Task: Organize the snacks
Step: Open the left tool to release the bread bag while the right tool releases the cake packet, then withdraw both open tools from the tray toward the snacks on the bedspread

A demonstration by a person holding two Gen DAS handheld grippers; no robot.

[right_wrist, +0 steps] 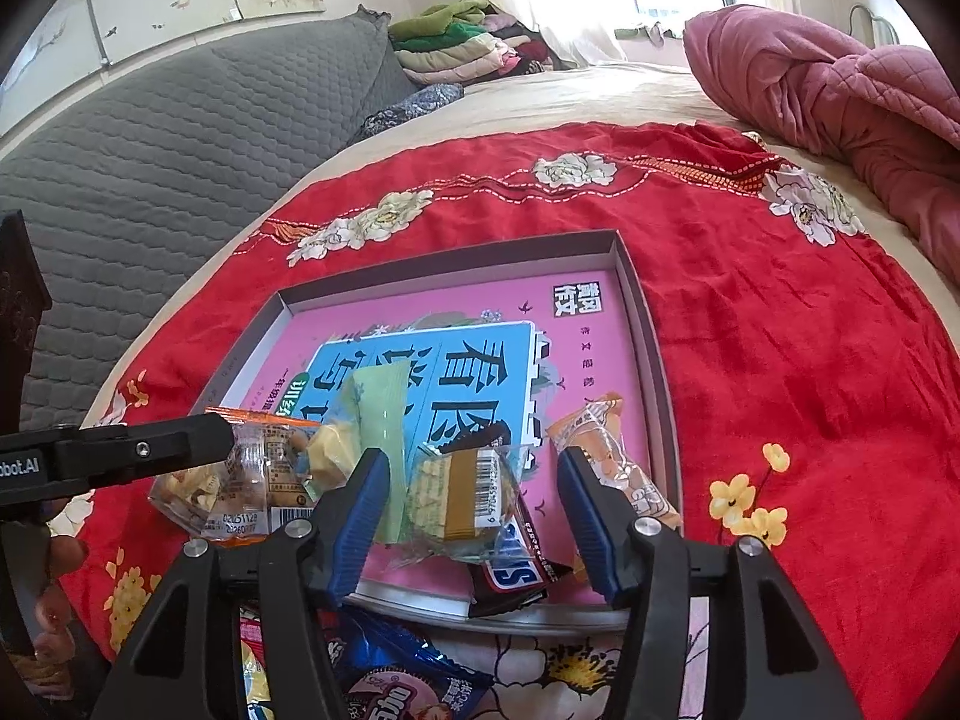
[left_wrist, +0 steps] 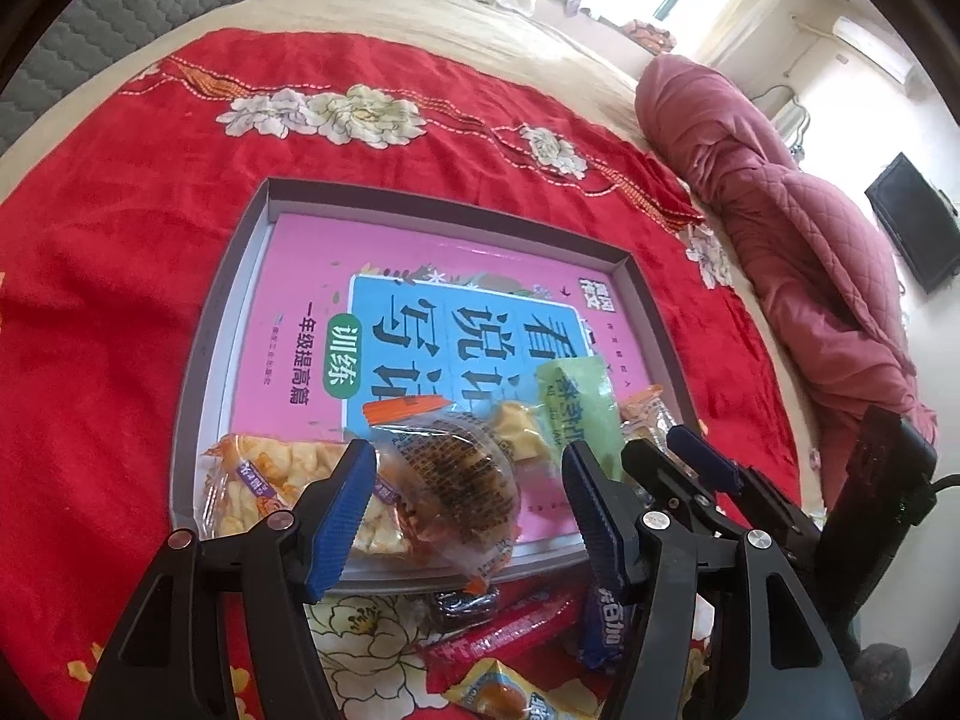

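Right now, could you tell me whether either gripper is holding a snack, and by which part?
Neither seems to grip anything. The left gripper is open around a clear-wrapped dark pastry; the right gripper is open around a barcoded wafer pack.

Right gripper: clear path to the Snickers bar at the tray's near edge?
Probably yes. The right gripper is open, and the Snickers bar lies low between its fingers on the tray rim. A clear-wrapped round cake partly overlaps the bar, so a grab may catch that too.
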